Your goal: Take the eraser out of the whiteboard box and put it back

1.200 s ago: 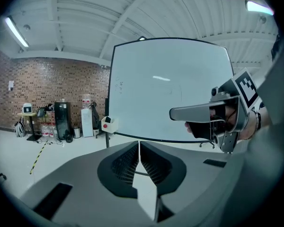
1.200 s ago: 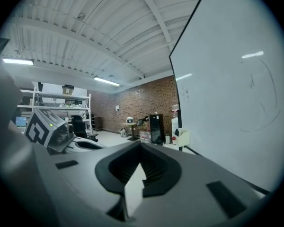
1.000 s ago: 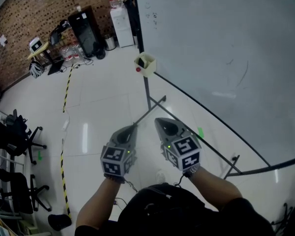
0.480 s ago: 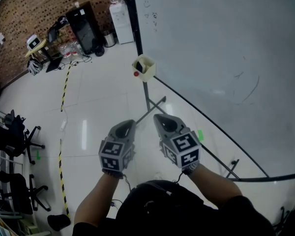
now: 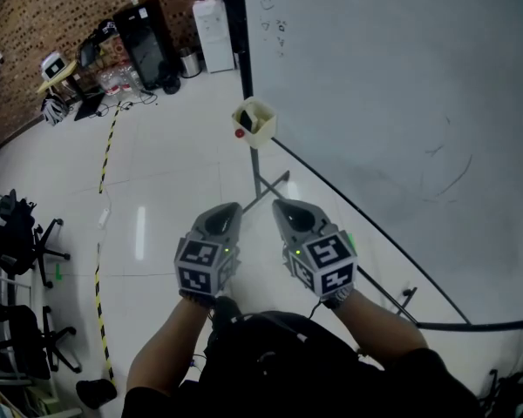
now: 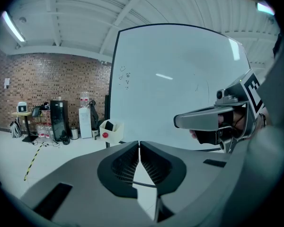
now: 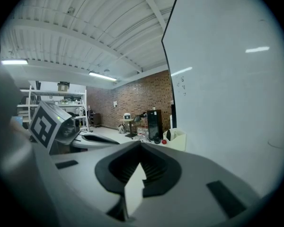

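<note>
One whiteboard (image 5: 401, 103) fills the right side of the head view, on a black stand whose foot bar (image 5: 270, 185) runs out over the glossy white floor (image 5: 174, 172). A few small scribbles sit near its top left corner, with faint marks lower down. One brick wall (image 5: 35, 24) is at the back, and against it stand one black cabinet (image 5: 152, 50) and one water dispenser (image 5: 214, 33). Two black office chairs (image 5: 22, 229) sit at the left edge, and one yellow-black tape line (image 5: 105, 155) runs across the floor. There are two grippers, side by side and well short of the board, each carrying one marker cube. The left gripper (image 5: 227, 209) is clenched, pads meeting at the tip with nothing between them. The right gripper (image 5: 285, 205) is also closed up and empty. One cream whiteboard box (image 5: 261, 129) hangs at the board's lower left corner, ahead of both grippers and well apart from them. One eraser (image 5: 247, 121) — the dark block — stands inside the box, its top showing above the rim. One small red round thing (image 5: 240, 133) sits on the box's outer face; what it is can't be made out.
</note>
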